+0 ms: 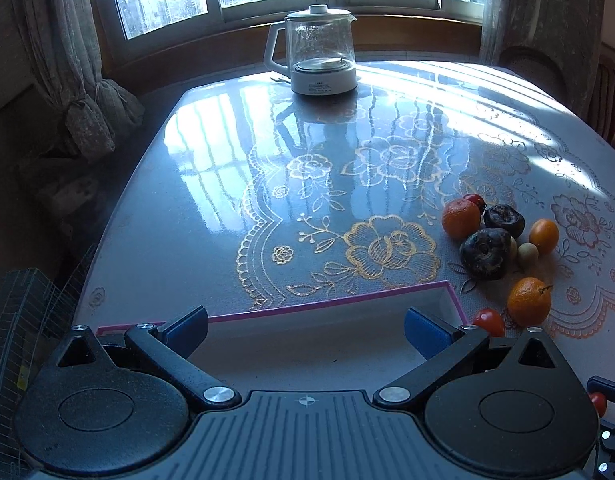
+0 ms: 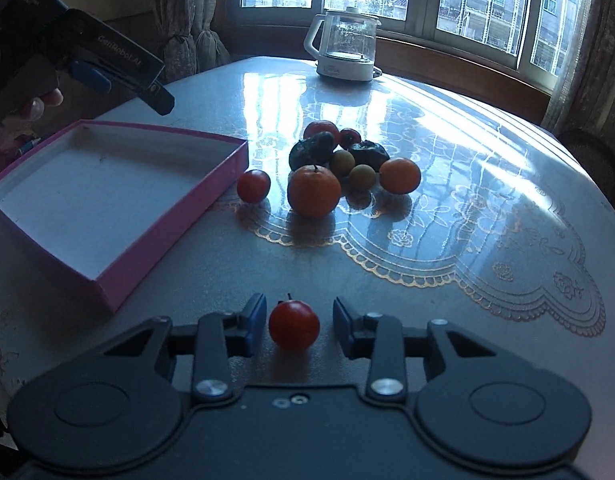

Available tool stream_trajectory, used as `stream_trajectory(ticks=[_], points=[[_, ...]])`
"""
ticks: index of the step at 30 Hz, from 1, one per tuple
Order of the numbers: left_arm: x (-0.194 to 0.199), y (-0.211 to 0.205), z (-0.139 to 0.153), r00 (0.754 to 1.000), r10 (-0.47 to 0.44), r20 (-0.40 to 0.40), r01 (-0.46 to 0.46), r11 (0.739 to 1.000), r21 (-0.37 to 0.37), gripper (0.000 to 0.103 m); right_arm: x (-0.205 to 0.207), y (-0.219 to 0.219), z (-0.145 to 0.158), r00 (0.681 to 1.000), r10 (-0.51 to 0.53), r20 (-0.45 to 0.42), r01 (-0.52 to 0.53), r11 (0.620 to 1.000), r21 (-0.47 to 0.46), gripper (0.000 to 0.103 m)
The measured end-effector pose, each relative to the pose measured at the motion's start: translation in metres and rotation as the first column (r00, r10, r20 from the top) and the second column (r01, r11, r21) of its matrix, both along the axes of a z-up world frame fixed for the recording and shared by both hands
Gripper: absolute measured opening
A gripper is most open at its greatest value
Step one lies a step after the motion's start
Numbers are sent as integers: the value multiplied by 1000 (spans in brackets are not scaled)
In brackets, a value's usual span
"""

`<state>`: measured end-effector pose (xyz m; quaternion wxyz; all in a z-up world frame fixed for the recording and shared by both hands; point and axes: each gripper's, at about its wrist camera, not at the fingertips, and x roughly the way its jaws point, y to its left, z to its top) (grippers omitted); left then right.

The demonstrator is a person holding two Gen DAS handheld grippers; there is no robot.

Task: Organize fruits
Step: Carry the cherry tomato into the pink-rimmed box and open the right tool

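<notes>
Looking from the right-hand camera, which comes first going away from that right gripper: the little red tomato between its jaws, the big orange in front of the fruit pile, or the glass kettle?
1. Small red tomato: between the jaws of the right gripper.
2. Big orange: mid-table, front of the fruit pile, right of the pink box.
3. Glass kettle: far edge, by the window.

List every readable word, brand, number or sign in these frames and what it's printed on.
"DAS": top of the left gripper body, right wrist view; smaller print under it is too blurred.
"GenRobot.AI": same gripper's black side.
Kettle base label: too small to read.
Nothing else carries text.
</notes>
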<state>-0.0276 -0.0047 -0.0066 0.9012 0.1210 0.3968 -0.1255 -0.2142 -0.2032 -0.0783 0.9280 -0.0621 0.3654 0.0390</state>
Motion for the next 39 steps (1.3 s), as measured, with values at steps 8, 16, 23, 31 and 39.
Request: stream_trajectory(ticks=[8, 16, 23, 31, 39], points=[[-1, 13, 3, 999, 38, 11, -38, 999, -10, 103, -4, 2, 6, 999, -26, 47, 24, 999, 29, 24], [5, 51, 8, 991, 133, 29, -132, 991, -20, 103, 32, 37, 48, 983, 89, 161, -105, 990, 90, 24], [9, 79, 4, 981, 192, 29, -192, 981, -9, 103, 72, 88, 37, 962, 240, 130, -251, 965, 76, 25], [15, 87, -2, 979, 205, 13, -205, 979, 1, 103, 84, 110, 27, 957, 265, 116, -272, 961, 43, 40], [12, 68, 1, 987, 156, 25, -156, 988, -8, 103, 64, 65, 43, 974, 125, 189, -136, 990, 48, 78]])
